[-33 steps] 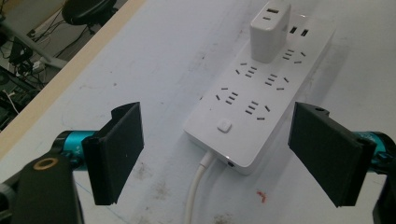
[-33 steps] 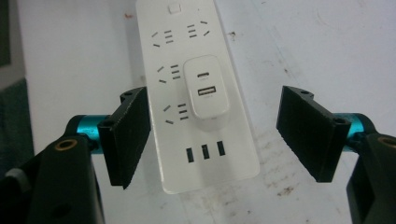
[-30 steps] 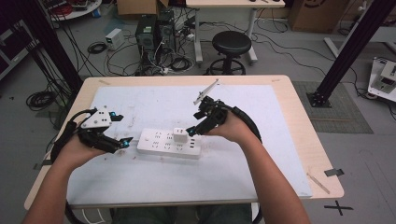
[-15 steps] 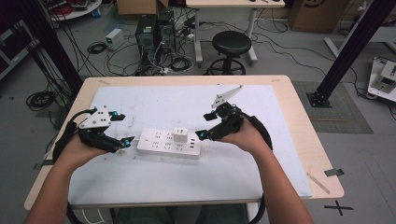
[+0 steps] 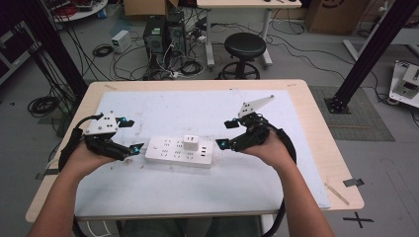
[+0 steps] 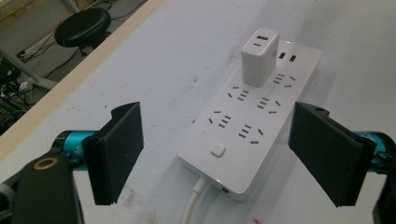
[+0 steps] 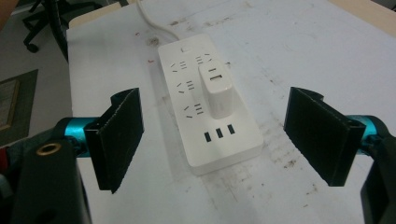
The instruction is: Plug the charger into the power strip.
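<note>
1. A white power strip (image 5: 180, 151) is lying flat near the middle of the surface (image 5: 163, 197), on a pale, scuffed mat covering most of the wooden top.
2. The strip is a long rounded rectangle showing rows of dark socket slots, a small square button (image 6: 217, 150) at one end and three narrow ports (image 7: 218, 132) at the other end.
3. A white cord (image 6: 194, 200) is coming out of the button end, seen in the left gripper view.
4. A white charger block (image 5: 190, 144) is sitting upright, plugged into a socket on the strip; its top face is showing two small ports (image 7: 215, 74).
5. The left gripper (image 5: 129, 134) is resting just beside the strip's left end, its jaws spread wide and holding nothing.
6. The right gripper (image 5: 225, 133) is hovering near the strip's right end, apart from it, its jaws likewise spread wide and empty.
7. A black round stool (image 5: 245, 47) is standing on the floor beyond the surface, among cables and computer cases.
</note>
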Tool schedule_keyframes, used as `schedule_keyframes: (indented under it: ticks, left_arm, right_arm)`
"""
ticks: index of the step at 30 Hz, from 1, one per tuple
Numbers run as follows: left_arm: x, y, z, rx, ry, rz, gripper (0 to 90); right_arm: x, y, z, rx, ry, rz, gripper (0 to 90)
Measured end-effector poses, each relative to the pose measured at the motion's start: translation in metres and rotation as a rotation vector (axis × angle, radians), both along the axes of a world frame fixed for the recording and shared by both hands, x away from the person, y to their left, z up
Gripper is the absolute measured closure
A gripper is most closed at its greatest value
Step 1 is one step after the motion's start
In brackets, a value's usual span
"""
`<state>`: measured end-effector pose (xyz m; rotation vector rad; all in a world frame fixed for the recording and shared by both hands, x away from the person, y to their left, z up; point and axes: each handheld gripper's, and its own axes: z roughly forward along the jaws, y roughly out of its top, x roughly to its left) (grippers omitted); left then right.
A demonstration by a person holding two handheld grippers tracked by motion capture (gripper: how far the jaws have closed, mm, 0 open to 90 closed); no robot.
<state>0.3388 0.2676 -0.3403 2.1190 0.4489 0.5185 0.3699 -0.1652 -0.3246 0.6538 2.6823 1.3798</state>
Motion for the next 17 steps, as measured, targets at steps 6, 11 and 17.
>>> schedule_keyframes:
  ticks: [6, 11, 17]
  left_arm:
    - [0.0006, 0.0008, 0.0002, -0.008, 0.001, 0.002, 18.2]
    - [0.0015, 0.0013, 0.0003, -0.006, 0.001, 0.003, 18.2]
    - [0.0014, 0.0004, -0.0011, 0.001, 0.005, 0.016, 18.2]
  right_arm:
    - [0.0002, -0.0057, -0.0014, 0.001, -0.001, -0.019, 20.5]
    - [0.0008, -0.0058, -0.0018, 0.003, 0.0, -0.018, 20.5]
    - [0.0, -0.0061, -0.0017, 0.006, 0.002, -0.021, 20.5]
